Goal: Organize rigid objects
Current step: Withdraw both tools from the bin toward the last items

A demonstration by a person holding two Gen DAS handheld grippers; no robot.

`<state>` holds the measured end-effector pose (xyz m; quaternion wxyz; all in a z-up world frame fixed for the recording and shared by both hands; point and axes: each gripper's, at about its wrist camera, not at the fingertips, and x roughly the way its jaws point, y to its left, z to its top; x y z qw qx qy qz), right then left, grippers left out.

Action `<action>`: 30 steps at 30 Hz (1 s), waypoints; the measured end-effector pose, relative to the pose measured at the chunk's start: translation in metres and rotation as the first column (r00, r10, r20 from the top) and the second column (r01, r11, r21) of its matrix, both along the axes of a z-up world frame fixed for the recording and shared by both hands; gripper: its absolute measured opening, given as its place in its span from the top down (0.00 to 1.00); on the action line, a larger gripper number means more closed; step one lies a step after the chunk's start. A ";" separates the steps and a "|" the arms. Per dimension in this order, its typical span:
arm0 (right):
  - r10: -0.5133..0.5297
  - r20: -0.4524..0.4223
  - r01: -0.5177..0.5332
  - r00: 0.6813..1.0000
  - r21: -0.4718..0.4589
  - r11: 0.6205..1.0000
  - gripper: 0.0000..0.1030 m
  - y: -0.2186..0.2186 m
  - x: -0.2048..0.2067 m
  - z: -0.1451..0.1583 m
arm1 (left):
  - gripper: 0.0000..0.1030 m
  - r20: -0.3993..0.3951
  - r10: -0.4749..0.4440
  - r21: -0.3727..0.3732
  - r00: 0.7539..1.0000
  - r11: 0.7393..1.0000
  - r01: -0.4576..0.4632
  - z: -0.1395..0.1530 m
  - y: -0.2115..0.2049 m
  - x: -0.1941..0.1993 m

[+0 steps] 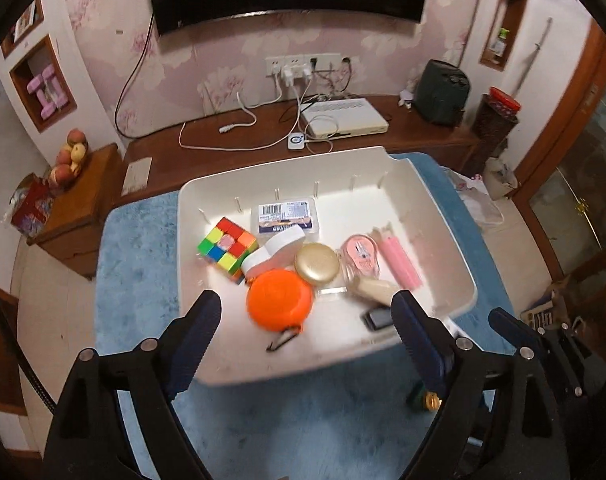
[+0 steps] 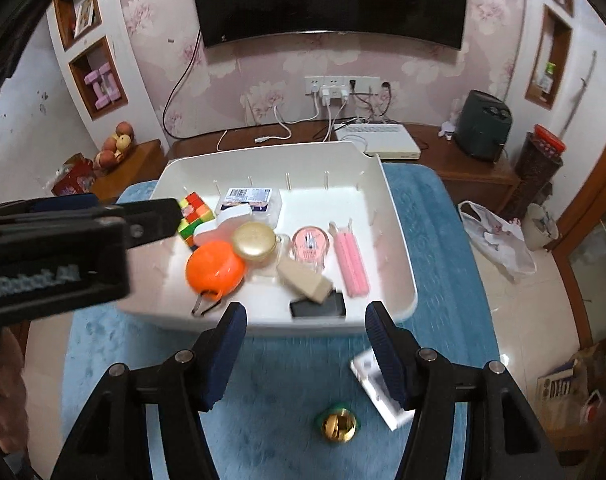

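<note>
Both jaws stand apart, empty: left gripper (image 1: 307,316) and right gripper (image 2: 305,340) hang above the white tray (image 2: 399,216). Orange container (image 2: 215,266) and puzzle cube (image 1: 227,249) lie inside the tray.

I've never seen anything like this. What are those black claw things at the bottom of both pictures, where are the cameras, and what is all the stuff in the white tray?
There is no robot here: a person holds a hand tool in each hand, each with a two-finger gripper and a wide-angle camera looking along its fingers. One picture is from the left gripper, the other from the right gripper. Both stand open and hold nothing.

Below them a white tray sits on a blue fluffy mat. Inside lie a colourful puzzle cube, an orange round case, a gold round lid, a clear box with a barcode label, a pink correction tape, pink sticks, a beige wedge-shaped piece and a small black item.

Outside the tray, on the mat, lie a small brass and green object and a white box.
</note>
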<state>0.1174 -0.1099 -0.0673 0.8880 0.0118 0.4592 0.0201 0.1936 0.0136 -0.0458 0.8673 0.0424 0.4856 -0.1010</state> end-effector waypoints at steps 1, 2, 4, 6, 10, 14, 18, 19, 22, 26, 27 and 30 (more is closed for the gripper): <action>-0.009 0.001 0.009 1.000 0.000 1.000 0.39 0.001 -0.009 0.001 | 0.13 0.009 -0.014 -0.001 1.000 1.000 0.014 0.005 0.002 -0.010; -0.018 0.001 0.018 1.000 0.002 1.000 0.39 0.002 -0.018 0.002 | 0.13 0.015 -0.029 -0.002 0.999 1.000 0.029 0.008 0.003 -0.017; -0.034 -0.001 0.034 0.999 0.000 0.999 0.39 0.002 -0.034 0.002 | 0.13 0.034 -0.070 0.002 0.997 0.998 0.070 0.015 0.004 -0.037; -0.047 -0.006 0.047 0.999 -0.004 0.999 0.39 0.002 -0.047 0.000 | 0.13 0.051 -0.099 0.009 0.994 0.995 0.099 0.017 0.003 -0.051; -0.060 -0.020 0.059 0.998 -0.017 0.998 0.39 -0.003 -0.070 -0.005 | 0.13 0.075 -0.154 0.018 0.985 0.988 0.153 0.019 0.000 -0.079; -0.029 -0.013 0.028 1.000 -0.008 1.000 0.39 -0.019 -0.086 -0.011 | 0.12 0.068 -0.190 0.023 0.979 0.982 0.189 0.011 -0.008 -0.098; 0.005 -0.031 -0.005 0.999 -0.020 1.000 0.39 -0.049 -0.090 -0.021 | 0.12 0.047 -0.205 0.044 0.978 0.978 0.203 -0.007 -0.025 -0.112; 0.016 -0.037 -0.017 0.999 -0.018 1.000 0.39 -0.057 -0.090 -0.024 | 0.12 0.036 -0.204 0.043 0.978 0.978 0.202 -0.012 -0.029 -0.113; 0.066 -0.056 -0.067 0.996 -0.033 0.997 0.39 -0.079 -0.084 -0.036 | 0.12 -0.005 -0.183 0.043 0.983 0.982 0.183 -0.028 -0.043 -0.115; 0.155 -0.076 -0.158 0.985 -0.040 0.987 0.39 -0.098 -0.073 -0.057 | 0.12 -0.065 -0.135 0.033 0.989 0.990 0.137 -0.054 -0.065 -0.114; 0.175 -0.079 -0.178 0.981 -0.037 0.983 0.39 -0.102 -0.070 -0.063 | 0.12 -0.072 -0.127 0.034 0.989 0.991 0.129 -0.058 -0.067 -0.114; 0.242 -0.110 -0.246 0.964 -0.023 0.969 0.39 -0.110 -0.057 -0.086 | 0.12 -0.112 -0.078 0.034 0.991 0.996 0.082 -0.078 -0.081 -0.111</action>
